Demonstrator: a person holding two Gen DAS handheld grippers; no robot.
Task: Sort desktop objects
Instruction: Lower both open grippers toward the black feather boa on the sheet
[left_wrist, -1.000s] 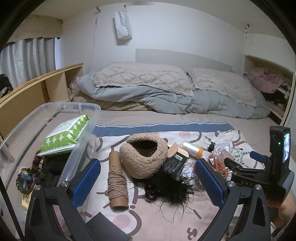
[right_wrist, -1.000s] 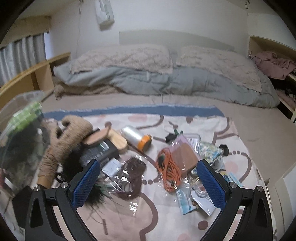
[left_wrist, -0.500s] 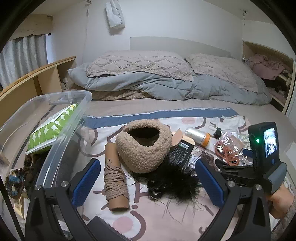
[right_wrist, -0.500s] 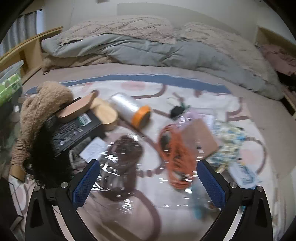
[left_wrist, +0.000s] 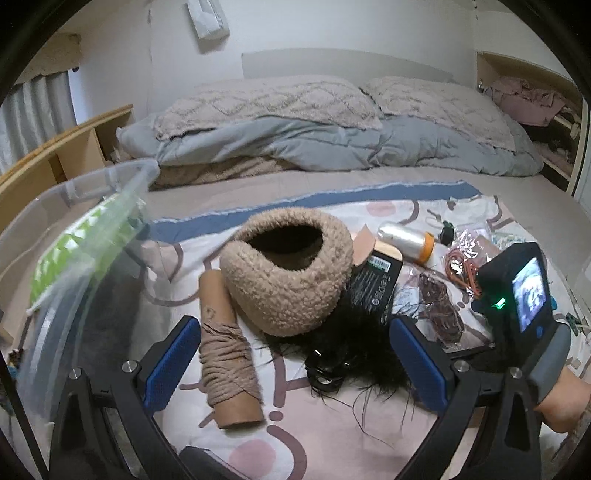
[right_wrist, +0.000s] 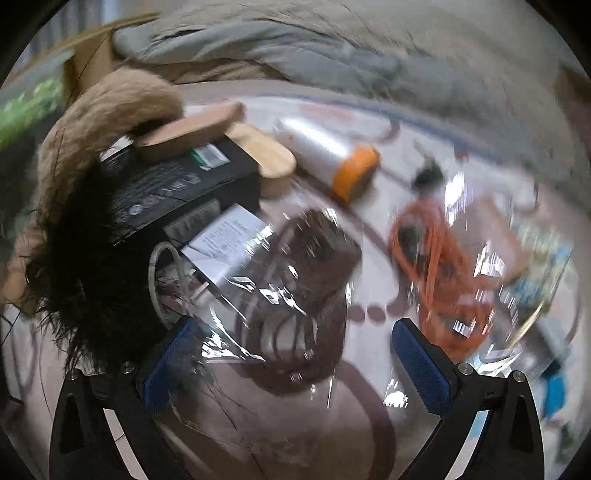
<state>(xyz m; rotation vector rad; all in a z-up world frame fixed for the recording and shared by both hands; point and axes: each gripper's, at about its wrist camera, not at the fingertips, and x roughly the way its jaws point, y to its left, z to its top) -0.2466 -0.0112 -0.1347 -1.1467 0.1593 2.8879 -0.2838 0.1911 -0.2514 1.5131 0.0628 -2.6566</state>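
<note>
A bed serves as the work surface, with a patterned cloth (left_wrist: 325, 446) spread over it and clutter heaped on the cloth. The landmark is a fuzzy tan pouch (left_wrist: 288, 273) lying mouth-up near the cloth's middle.

The right gripper (right_wrist: 291, 363) hangs low with its blue pads spread wide, nothing between them. Beneath it lies a clear plastic bag holding dark brown cord (right_wrist: 303, 266), to the right of the pouch, beyond a black box (right_wrist: 177, 188) and a tuft of black feathers (right_wrist: 85, 258). This bag looks like the next thing to be picked up. A bag of orange cord (right_wrist: 436, 258) lies further right again.

The left gripper (left_wrist: 295, 360) waits in front of the pouch, also wide open and empty. A clear storage bin (left_wrist: 74, 266) stands left of the pouch.

To do this well, lower the right pads so they straddle the bunched cord, not just loose film. The plastic likely slips and crumples. Keep the left pad clear of feather strands, which could drag along.
</note>
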